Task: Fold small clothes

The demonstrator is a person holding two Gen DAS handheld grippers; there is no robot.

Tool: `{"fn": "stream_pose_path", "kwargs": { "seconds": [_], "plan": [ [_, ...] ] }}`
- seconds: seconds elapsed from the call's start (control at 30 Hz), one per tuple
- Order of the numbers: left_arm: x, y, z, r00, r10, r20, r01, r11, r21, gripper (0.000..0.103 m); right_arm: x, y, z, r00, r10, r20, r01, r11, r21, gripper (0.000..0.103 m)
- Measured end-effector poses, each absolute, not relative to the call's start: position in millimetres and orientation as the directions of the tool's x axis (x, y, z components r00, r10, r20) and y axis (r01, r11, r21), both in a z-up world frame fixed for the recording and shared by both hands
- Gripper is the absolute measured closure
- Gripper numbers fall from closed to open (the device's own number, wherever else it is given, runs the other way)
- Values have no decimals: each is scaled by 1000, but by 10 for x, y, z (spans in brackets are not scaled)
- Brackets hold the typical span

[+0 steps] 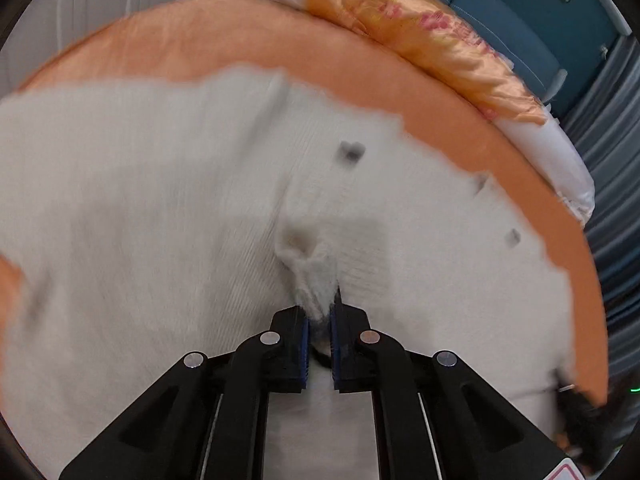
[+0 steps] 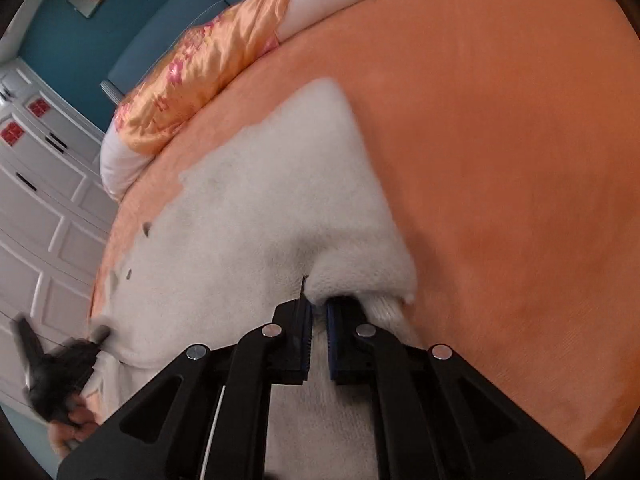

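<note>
**Black linkage rigs, blue pads, silver pivots**

Both units look the same. The left hand-held gripper (image 1: 320,312) and right hand-held gripper (image 2: 319,312) are matte black plastic with angled link arms, round silver pivot pins, ribbed blue pads on the fingers (image 1: 305,344) and thin white cables underneath. Bare skin shows on a hand (image 2: 74,426).
</note>
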State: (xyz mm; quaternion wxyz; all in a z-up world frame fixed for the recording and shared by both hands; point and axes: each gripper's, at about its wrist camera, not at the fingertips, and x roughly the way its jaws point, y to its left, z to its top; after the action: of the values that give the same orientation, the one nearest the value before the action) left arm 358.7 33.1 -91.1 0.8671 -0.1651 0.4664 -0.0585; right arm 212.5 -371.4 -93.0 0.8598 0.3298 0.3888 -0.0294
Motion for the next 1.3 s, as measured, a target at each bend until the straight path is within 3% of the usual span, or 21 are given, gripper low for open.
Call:
{"fn": "stream_pose_path", "kwargs": {
  "seconds": [0.17, 0.33, 0.43, 0.67, 0.77, 0.93, 1.03, 1.07, 1.1, 1.13, 1.17, 1.23, 1.3],
  "plan": [
    [3530, 354, -969, 609, -253, -752, -35, 938, -344, 89, 1996, -3703, -709, 687, 152, -710, 305, 827, 472, 96],
    [3463, 409, -993, 636, -299, -711, -31, 911, -411, 89, 1847, -3552, -414, 761, 39, -647, 300, 864, 405, 96],
    [3445, 426, -997, 643, -305, -702, -29, 907, -420, 88, 2132, -3283, -291, 768, 109, -631, 195, 899, 392, 96],
    [3421, 375, -1016, 655, -288, -698, -21, 917, -398, 88, 2949, -2172, -636, 621, 224, -751, -78, 971, 225, 95],
    [3420, 405, -1047, 659, -305, -687, -16, 908, -418, 88, 3070, -2311, -774, 634, 185, -751, -18, 974, 225, 100],
    [3410, 428, -1069, 669, -315, -673, -12, 901, -433, 88, 2835, -3540, -807, 671, 25, -741, 337, 880, 335, 103],
    [3408, 423, -1065, 670, -314, -673, -12, 901, -433, 88, 2589, -3953, -775, 693, 70, -717, 365, 824, 434, 103],
    [3409, 423, -1066, 669, -315, -673, -12, 901, -434, 88, 2522, -3961, -720, 704, 70, -706, 355, 827, 436, 95],
    [3408, 421, -1066, 669, -314, -674, -13, 902, -432, 88, 2444, -3923, -648, 714, 63, -697, 338, 841, 423, 74],
    [3408, 418, -1065, 668, -314, -675, -13, 902, -432, 88, 2369, -3886, -613, 719, 59, -693, 328, 850, 412, 43],
    [3409, 423, -1064, 667, -315, -675, -14, 901, -434, 88, 2316, -3844, -605, 717, 53, -695, 325, 857, 400, 35],
    [3415, 425, -1067, 663, -319, -677, -14, 899, -438, 88, 2247, -3761, -686, 692, 39, -721, 330, 871, 363, 35],
    [3426, 438, -1035, 652, -329, -683, -22, 892, -452, 88, 2290, -3702, -855, 629, 48, -776, 340, 881, 330, 56]
  ]
}}
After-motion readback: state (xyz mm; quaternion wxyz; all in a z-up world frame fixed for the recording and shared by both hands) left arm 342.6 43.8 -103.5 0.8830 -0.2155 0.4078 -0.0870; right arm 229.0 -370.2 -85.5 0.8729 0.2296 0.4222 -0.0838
